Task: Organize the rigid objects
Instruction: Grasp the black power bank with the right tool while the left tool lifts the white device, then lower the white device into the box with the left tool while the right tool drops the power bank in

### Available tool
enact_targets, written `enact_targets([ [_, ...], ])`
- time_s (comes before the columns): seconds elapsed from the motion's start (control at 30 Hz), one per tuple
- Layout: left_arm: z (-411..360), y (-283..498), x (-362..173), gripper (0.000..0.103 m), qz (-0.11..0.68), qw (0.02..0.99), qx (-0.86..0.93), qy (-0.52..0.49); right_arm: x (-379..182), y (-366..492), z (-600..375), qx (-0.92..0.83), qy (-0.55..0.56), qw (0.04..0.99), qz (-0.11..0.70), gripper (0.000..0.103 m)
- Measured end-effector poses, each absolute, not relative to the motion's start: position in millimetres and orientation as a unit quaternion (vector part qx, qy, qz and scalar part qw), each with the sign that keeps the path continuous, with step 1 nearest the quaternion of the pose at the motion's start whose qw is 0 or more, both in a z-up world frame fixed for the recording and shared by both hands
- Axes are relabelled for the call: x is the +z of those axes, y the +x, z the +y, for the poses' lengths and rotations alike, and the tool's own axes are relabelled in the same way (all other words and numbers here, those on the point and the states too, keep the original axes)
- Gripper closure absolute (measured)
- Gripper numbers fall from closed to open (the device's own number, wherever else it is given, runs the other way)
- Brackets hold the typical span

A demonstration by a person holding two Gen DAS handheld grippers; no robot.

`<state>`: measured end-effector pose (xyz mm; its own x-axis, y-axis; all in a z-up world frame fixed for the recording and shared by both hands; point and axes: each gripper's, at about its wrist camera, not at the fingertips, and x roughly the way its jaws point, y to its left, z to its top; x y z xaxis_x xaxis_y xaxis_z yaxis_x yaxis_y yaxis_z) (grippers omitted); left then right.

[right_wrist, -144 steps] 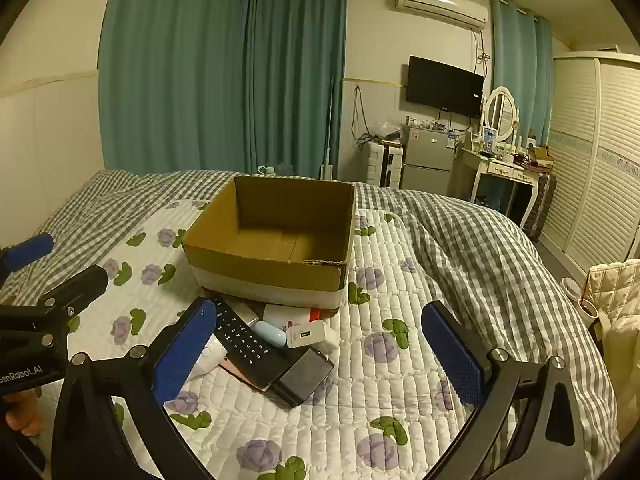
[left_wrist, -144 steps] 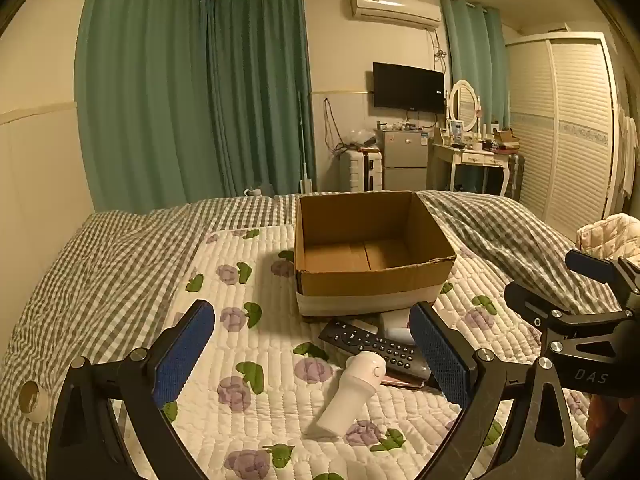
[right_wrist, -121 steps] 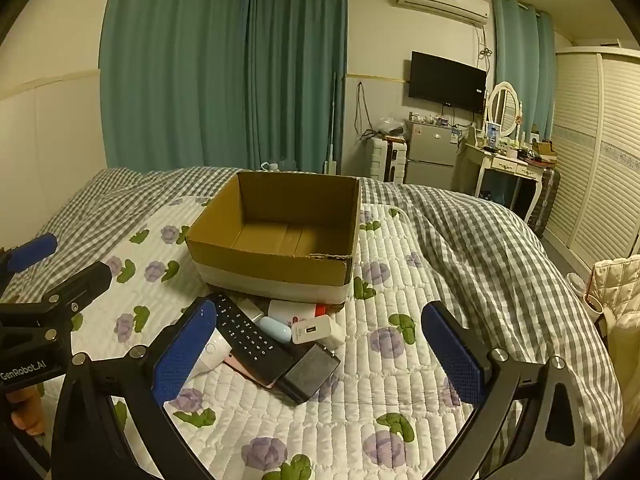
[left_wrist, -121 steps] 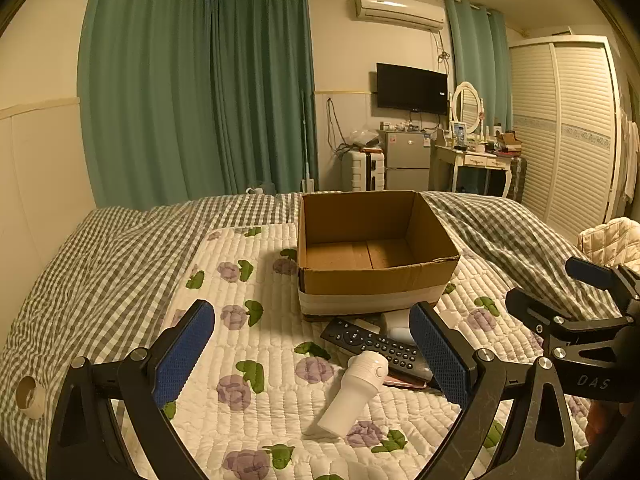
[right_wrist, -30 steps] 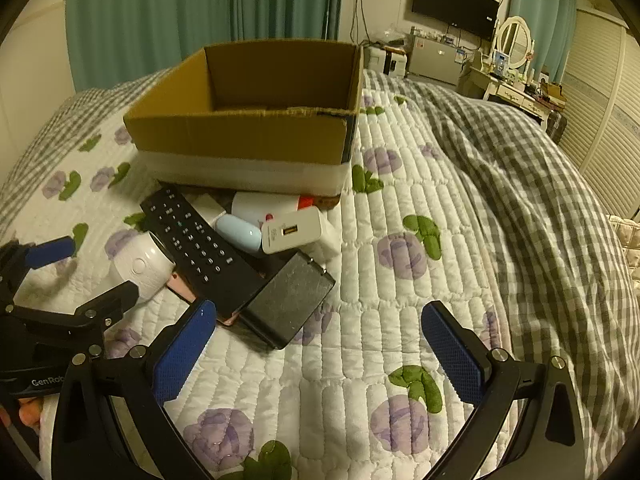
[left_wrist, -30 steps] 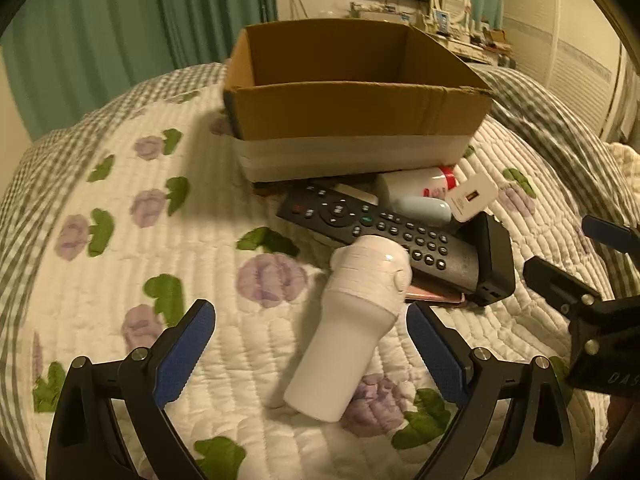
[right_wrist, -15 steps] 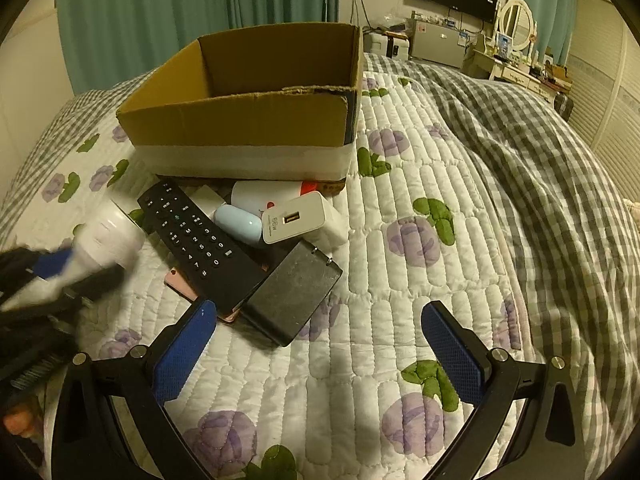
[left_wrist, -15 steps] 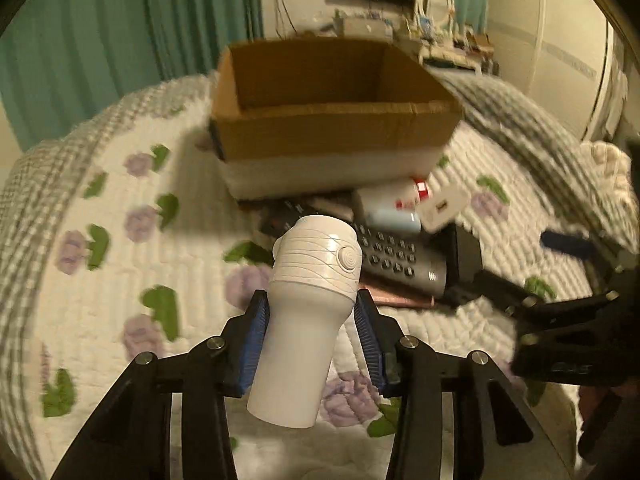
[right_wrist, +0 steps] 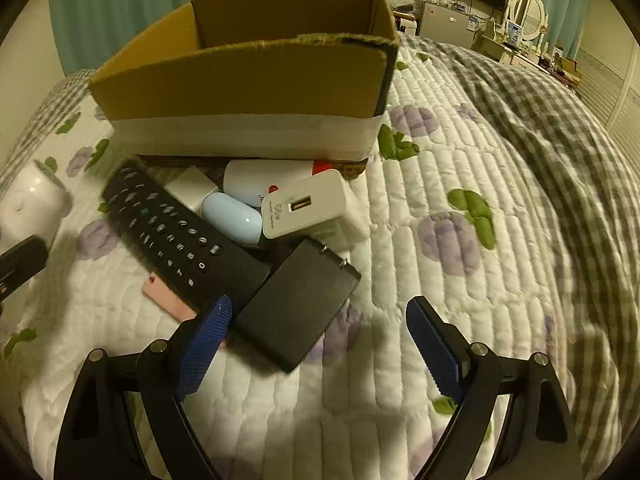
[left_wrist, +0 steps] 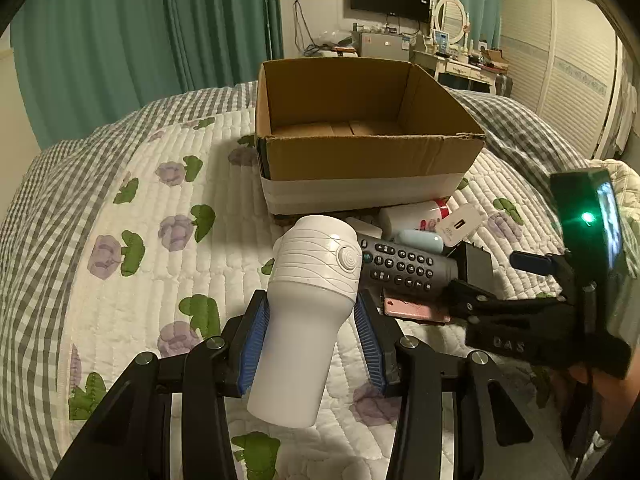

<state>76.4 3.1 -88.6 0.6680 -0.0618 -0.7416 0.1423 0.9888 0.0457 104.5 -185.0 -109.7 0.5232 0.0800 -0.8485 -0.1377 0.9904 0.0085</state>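
Left wrist view, biggest first:
bed [left_wrist: 168, 216]: quilt covered, everything's laid on it
box [left_wrist: 360, 160]: open, parked behind the pile
cup [left_wrist: 308, 312]: pinched by left gripper [left_wrist: 312, 344], lifted
right gripper [right_wrist: 316, 344]: jaws just narrowed, black pack [right_wrist: 298, 304] not yet pinched

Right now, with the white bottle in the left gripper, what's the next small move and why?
Probably carry the white bottle forward over the cardboard box and release it. The left gripper is clamped on it, clear of the quilt, and the box looks empty.
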Motion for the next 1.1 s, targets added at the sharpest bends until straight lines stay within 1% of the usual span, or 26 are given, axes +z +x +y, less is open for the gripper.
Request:
enact_targets([
  [0.03,3.1,76.2,-88.8,0.059,0.403,0.912,-0.057,0.050,-112.7,108.9,-187.0,0.067,-0.018,0.870,0.487,0.016],
  [0.07,2.9,75.9,-88.9,0.059,0.403,0.912,-0.057,0.050,-116.4,113.5,-189.3,0.078,-0.003,0.866,0.494,0.023],
  [0.13,3.0,76.2,-89.6,0.059,0.404,0.912,-0.058,0.050,-122.6,117.7,-191.0,0.089,0.009,0.856,0.509,0.025],
  [0.17,2.8,76.7,-90.0,0.059,0.405,0.911,-0.056,0.050,-123.8,117.1,-191.8,0.091,0.011,0.856,0.508,0.030],
  [0.2,2.2,77.0,-90.3,0.059,0.405,0.911,-0.054,0.051,-123.0,116.1,-191.8,0.101,0.017,0.857,0.505,0.042],
  [0.33,-0.9,74.8,-88.4,0.059,0.412,0.908,-0.055,0.049,-115.4,109.2,-187.0,0.102,0.004,0.863,0.495,0.049],
  [0.43,-5.6,71.9,-80.6,0.059,0.409,0.909,-0.054,0.054,-107.2,100.8,-187.9,0.096,-0.004,0.871,0.482,0.055],
  [0.47,-7.1,71.2,-77.6,0.059,0.407,0.910,-0.055,0.054,-101.6,98.0,-187.6,0.094,-0.011,0.875,0.474,0.061],
  [0.5,-9.0,70.3,-73.5,0.059,0.404,0.911,-0.056,0.054,-97.8,95.9,-188.1,0.092,-0.016,0.879,0.468,0.064],
  [0.63,-16.9,66.6,-53.5,0.059,0.390,0.917,-0.063,0.052,-83.5,88.4,-196.8,0.091,-0.002,0.885,0.457,0.064],
  [0.77,-21.2,66.4,-35.5,0.059,0.377,0.922,-0.065,0.052,-65.3,79.4,-198.3,0.085,-0.012,0.898,0.431,0.064],
  [0.93,-27.1,83.5,-7.5,0.059,0.355,0.931,-0.068,0.045,-14.2,81.9,-203.1,0.092,-0.014,0.921,0.377,0.065],
  [1.1,-32.9,115.3,13.9,0.059,0.340,0.937,-0.073,0.030,36.2,107.5,-202.5,0.105,-0.013,0.939,0.328,0.065],
])
